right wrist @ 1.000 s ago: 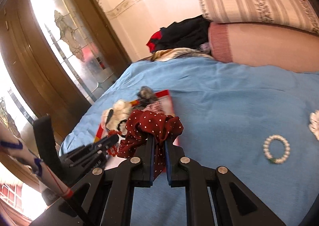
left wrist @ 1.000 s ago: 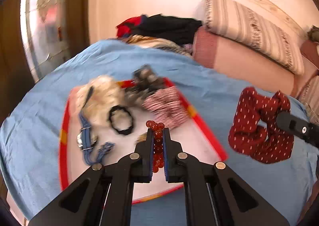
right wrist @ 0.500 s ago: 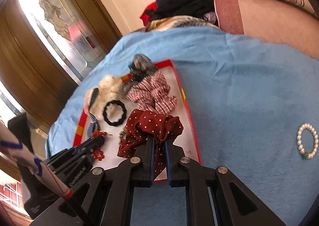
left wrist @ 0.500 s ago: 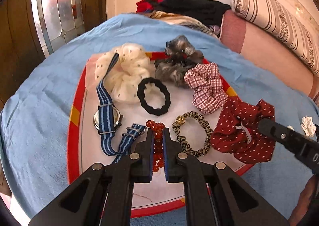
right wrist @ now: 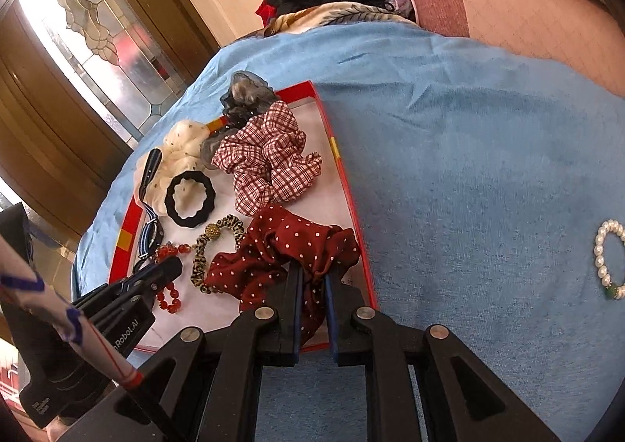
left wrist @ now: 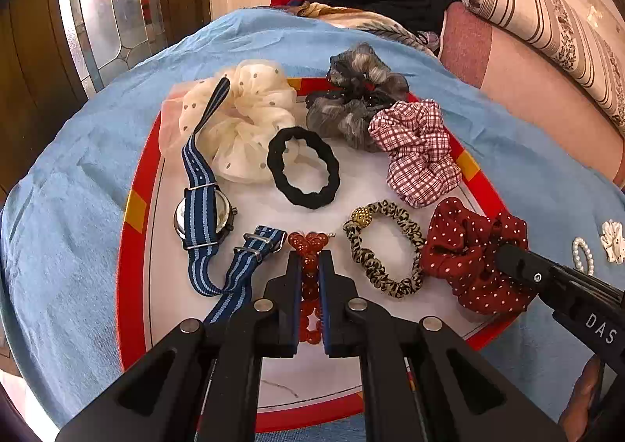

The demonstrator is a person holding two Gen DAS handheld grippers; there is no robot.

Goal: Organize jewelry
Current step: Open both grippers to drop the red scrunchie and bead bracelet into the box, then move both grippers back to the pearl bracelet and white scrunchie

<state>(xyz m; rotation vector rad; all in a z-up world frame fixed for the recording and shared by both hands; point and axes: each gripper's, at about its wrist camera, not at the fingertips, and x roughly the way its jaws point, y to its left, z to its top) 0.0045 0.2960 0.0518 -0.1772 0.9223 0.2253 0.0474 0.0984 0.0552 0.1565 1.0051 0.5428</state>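
Altogether, four scrunchies (left wrist: 418,153), two hair ties (left wrist: 302,172), one watch (left wrist: 203,215) fill the tray (left wrist: 133,246); left gripper (left wrist: 310,258) clamps one red bracelet (left wrist: 308,243), right gripper's (right wrist: 312,278) jaws are opening around the dotted scrunchie (right wrist: 281,246).

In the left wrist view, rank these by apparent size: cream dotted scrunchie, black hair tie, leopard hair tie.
1. cream dotted scrunchie, clearly largest.
2. black hair tie and leopard hair tie look alike; the leopard one lies nearer the camera, so unranked.

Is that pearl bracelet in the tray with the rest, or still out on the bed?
Out. The pearl bracelet lies on the blue cover, apart from the red-rimmed tray.
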